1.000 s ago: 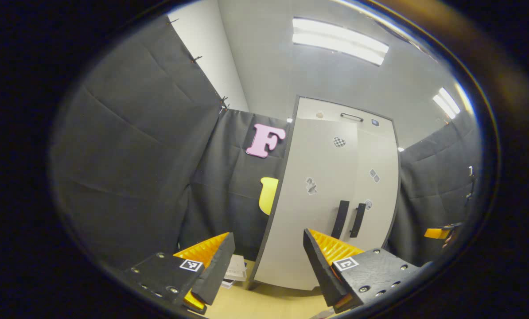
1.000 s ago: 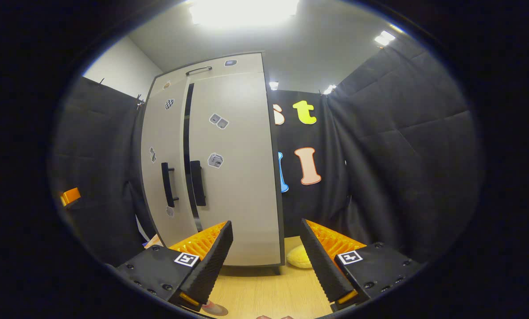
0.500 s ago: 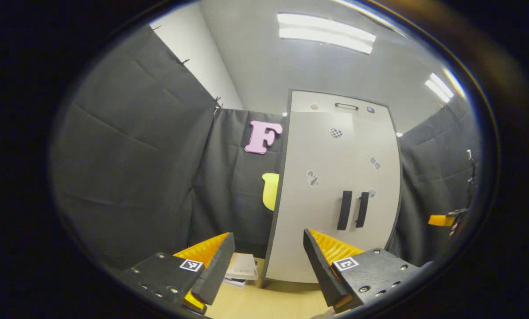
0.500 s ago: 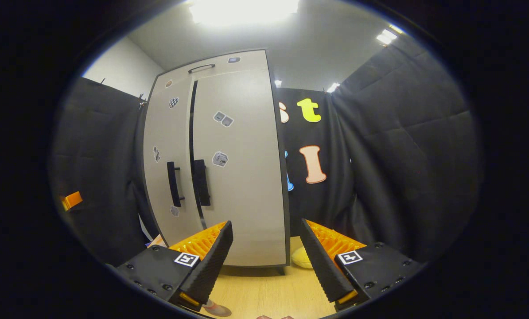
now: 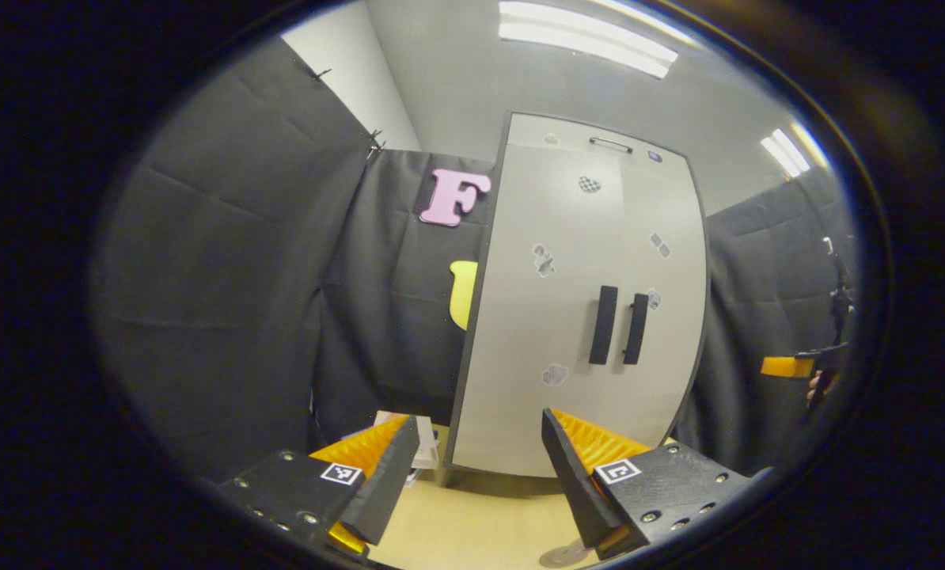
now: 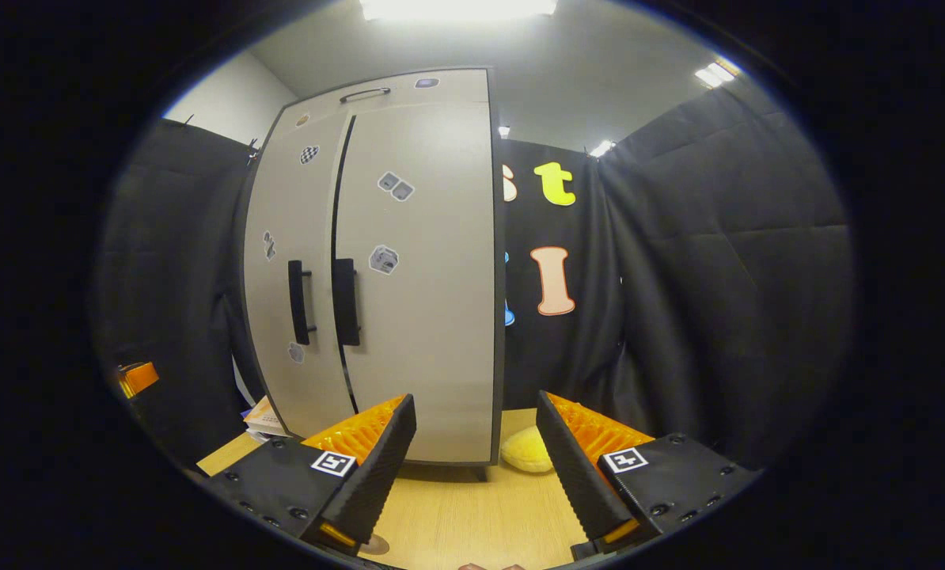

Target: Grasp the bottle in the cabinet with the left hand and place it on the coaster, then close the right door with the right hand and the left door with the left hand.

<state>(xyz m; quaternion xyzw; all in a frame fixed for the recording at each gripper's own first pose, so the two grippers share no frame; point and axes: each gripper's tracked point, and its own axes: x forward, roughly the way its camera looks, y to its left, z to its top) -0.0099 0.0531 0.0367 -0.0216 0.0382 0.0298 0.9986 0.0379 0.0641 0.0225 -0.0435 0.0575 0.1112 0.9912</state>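
The tall pale cabinet [image 5: 567, 261] stands on the wooden table with both doors shut and its two dark handles [image 5: 619, 326] side by side. In the right gripper view the cabinet [image 6: 417, 261] shows a thin dark seam between its doors. My left gripper [image 5: 479, 421] is open and empty, well short of the cabinet's left door. My right gripper [image 6: 475, 400] is also open and empty, before the cabinet's right corner. A small round flat thing [image 5: 558, 556], perhaps the coaster, lies at the table's near edge, partly hidden by my finger.
A stack of papers [image 5: 423, 443] lies left of the cabinet. A yellow soft lump [image 6: 525, 451] sits at its right foot. The other gripper [image 5: 789, 366], held by a hand, shows far right. Bare tabletop [image 6: 472, 514] lies in front of the cabinet.
Both views have tipped downward, so the cabinet sits higher in them and more tabletop shows. The doors stay shut and both grippers stay open.
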